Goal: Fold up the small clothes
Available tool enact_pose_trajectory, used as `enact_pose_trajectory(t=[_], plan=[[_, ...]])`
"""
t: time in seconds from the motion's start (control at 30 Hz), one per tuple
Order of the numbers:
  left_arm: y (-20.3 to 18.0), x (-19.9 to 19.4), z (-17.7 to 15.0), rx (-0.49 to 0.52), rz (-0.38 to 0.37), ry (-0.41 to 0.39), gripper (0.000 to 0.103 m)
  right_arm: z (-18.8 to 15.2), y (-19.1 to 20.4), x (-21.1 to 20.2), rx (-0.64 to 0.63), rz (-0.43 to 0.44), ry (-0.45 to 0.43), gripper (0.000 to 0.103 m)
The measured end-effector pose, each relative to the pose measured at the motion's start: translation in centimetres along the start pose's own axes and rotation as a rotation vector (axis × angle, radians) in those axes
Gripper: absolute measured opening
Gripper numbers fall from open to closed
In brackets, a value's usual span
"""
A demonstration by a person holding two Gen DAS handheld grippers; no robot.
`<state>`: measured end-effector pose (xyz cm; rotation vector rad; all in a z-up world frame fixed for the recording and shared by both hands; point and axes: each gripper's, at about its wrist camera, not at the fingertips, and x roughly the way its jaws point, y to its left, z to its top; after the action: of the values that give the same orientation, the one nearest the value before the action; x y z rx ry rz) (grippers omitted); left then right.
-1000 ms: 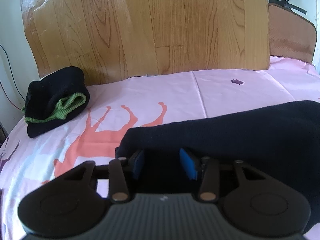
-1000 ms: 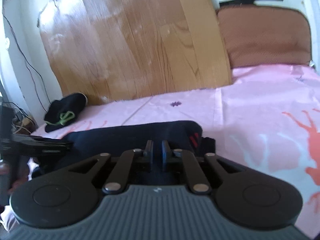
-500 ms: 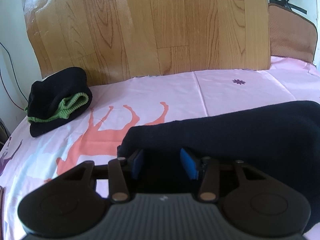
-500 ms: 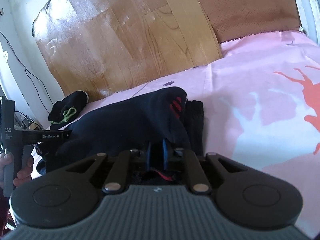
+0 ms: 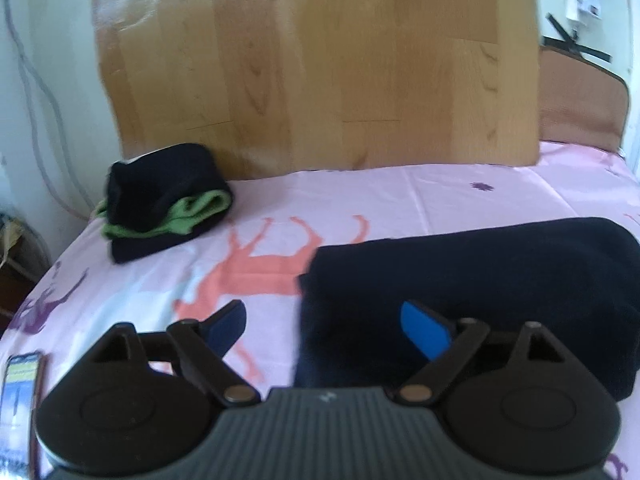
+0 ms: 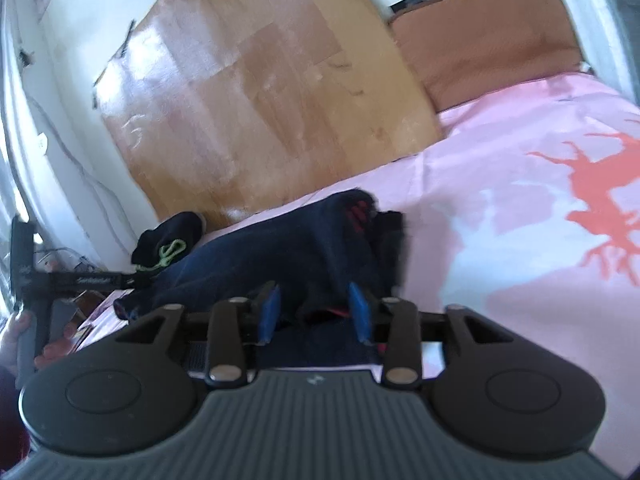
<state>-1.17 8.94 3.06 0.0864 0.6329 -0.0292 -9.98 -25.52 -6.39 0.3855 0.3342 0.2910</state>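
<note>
A folded dark navy garment (image 5: 480, 280) lies on the pink bed sheet (image 5: 400, 196). My left gripper (image 5: 324, 328) is open wide just above the garment's left end, holding nothing. In the right wrist view the same garment (image 6: 288, 244) shows red stripes near its far end. My right gripper (image 6: 314, 312) is open over the garment's near edge, with cloth between its blue pads (image 6: 360, 312) but not pinched. The left gripper's body (image 6: 68, 280) and the hand holding it show at the left of that view.
A folded black and green pile (image 5: 164, 204) sits at the far left of the bed by the wooden board (image 5: 320, 64). A phone (image 5: 18, 396) lies at the near left. A brown headboard cushion (image 6: 488, 32) stands at the back right.
Both grippers have opened: the right one let go of the garment's edge it was pinching, the left one spread wider and drew back. The garment now lies folded on the sheet.
</note>
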Motion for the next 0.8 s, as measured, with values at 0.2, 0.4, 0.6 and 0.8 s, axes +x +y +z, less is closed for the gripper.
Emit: enact_pose_trajectory(t=[0.2, 0.4, 0.6, 0.8], plan=[[2.9, -0.6, -0.8, -0.062, 0.058, 0.008, 0.098, 1.3, -1.9, -1.8, 0.082, -0.038, -0.035, 0.062], [4.1, -0.4, -1.5, -0.083, 0.069, 0.027, 0.099, 1.4, -4.4, -2.2, 0.217, -0.049, -0.036, 0.067], [4.1, -0.2, -1.8, -0.081, 0.069, 0.036, 0.103, 1.0, -5.5, -1.7, 0.299, -0.051, 0.008, 0.067], [4.1, 0.3, -2.1, -0.084, 0.054, 0.054, 0.103, 0.7, -6.0, -1.4, 0.330, -0.039, 0.033, 0.070]])
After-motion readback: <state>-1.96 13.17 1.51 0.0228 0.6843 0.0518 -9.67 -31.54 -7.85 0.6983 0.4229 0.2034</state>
